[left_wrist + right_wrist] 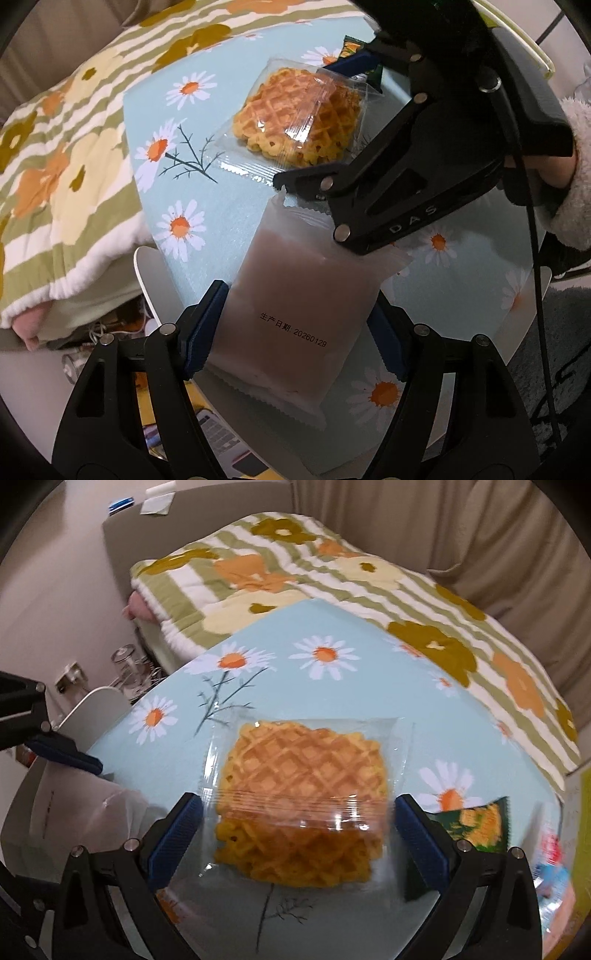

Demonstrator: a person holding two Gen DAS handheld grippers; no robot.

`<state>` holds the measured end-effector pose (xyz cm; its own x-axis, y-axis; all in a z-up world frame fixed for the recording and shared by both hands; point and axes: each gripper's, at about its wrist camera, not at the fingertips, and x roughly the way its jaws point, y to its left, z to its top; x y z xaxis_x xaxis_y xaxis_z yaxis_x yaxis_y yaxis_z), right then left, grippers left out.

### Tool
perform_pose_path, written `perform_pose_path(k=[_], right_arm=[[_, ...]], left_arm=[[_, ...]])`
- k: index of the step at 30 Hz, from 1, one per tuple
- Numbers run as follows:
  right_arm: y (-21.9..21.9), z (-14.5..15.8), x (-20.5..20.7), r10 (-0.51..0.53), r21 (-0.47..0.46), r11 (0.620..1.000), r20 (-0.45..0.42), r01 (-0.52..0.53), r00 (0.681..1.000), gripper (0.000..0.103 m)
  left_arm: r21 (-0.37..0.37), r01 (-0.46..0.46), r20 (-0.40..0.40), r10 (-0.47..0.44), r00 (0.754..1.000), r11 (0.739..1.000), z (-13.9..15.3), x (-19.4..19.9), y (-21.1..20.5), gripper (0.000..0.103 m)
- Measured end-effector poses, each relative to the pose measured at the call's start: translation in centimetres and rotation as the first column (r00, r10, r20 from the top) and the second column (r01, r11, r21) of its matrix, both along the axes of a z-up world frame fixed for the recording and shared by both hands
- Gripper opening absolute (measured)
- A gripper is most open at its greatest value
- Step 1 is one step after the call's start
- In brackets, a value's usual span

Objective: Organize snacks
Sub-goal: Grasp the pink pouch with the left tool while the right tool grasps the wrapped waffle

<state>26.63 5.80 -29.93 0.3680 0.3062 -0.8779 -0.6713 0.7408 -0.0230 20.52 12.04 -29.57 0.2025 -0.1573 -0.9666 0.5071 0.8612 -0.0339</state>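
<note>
The left tongs [295, 325] grip a frosted packet [295, 314] stamped "生产日期: 20260129", while the right tongs [299, 830], marked "DAS", stand wide around a wrapped waffle [303, 797].

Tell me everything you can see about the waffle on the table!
The waffle is golden orange with a criss-cross grid and lacy edges. It is sealed in a clear, shiny plastic wrapper with crimped ends and lies flat on the daisy tablecloth. The right hand-held gripper has a blue pad on either side of the wrapper, jaws open, not squeezing it. A green snack packet lies just beside it.
</note>
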Motion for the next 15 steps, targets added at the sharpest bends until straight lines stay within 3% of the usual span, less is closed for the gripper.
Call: perform_pose_path(k=[1,5,11,15], right_arm=[[-0.1,0.0,0.0,-0.003,0.009,1.000,-0.007,0.003,1.000,0.102],[-0.1,0.5,-0.4,0.011,0.027,1.000,-0.005,-0.011,1.000,0.082],[-0.4,1.2,-0.2,-0.016,0.039,0.999,-0.035,0.017,0.999,0.075],[-1.9,3.5,0.1,-0.060,0.088,0.994,-0.038,0.063,0.997,0.075]], left_arm=[[-0.001,-0.006,-0.001,0.006,1.000,1.000,0.0,0.0,0.0,0.071],[-0.013,-0.022,-0.001,0.022,1.000,1.000,0.4,0.0,0.3,0.071],[-0.017,-0.044,0.005,0.044,0.999,0.999,1.0,0.0,0.3,0.071],[-0.035,-0.072,0.014,0.073,0.997,0.997,2.2,0.0,0.5,0.071]])
